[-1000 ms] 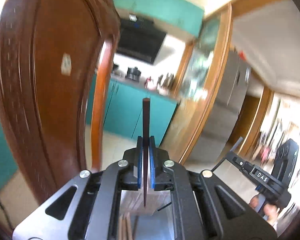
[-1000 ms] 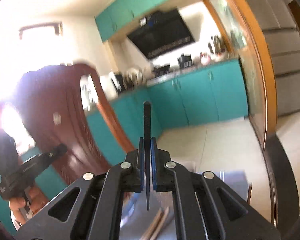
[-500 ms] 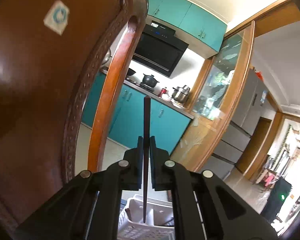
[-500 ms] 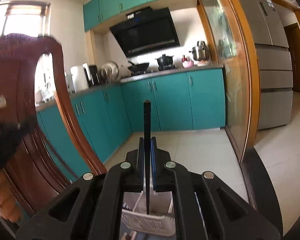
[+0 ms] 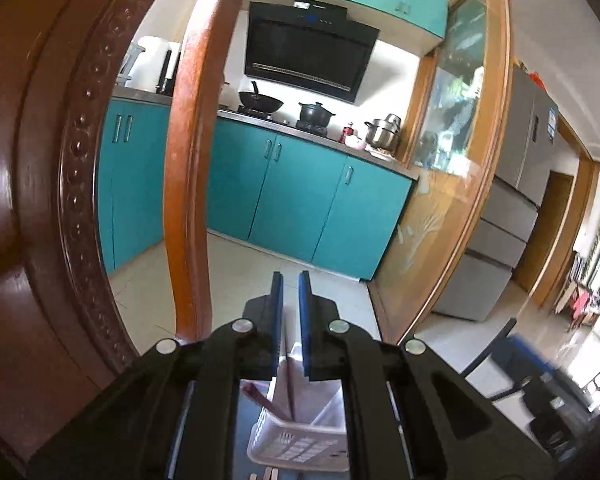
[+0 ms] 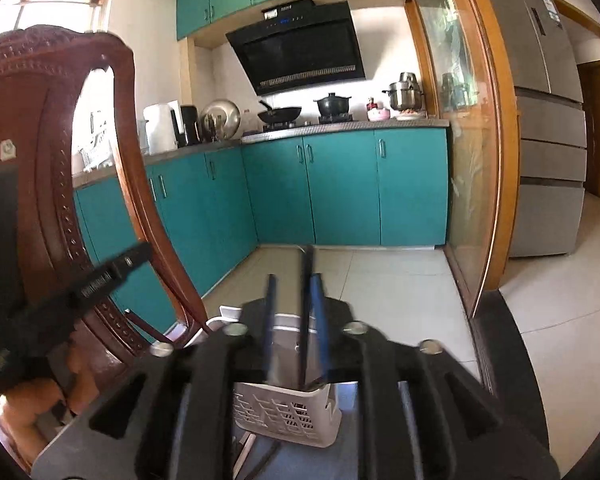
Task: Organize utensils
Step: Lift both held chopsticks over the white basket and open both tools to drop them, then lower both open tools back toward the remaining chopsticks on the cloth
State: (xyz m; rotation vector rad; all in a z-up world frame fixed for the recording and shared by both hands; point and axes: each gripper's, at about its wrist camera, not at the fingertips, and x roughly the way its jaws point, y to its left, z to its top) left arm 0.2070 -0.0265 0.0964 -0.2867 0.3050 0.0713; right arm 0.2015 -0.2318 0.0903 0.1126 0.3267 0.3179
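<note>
Teal kitchen, tiled floor point(image 6: 400, 280) — white basket point(image 5: 300, 446) below; left fingers point(image 5: 278, 304) parted, empty — right fingers point(image 6: 318, 320) parted.

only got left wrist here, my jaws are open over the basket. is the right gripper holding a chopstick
observer: no, the right gripper is open. A dark chopstick stands loose between its fingers, lower end in the white basket.
operator: touching a finger
observer: it stands close to one finger; the blur hides whether they touch.
operator: where's my gripper from that side
observer: the left gripper is off to the left, in front of the wooden chair back.
</note>
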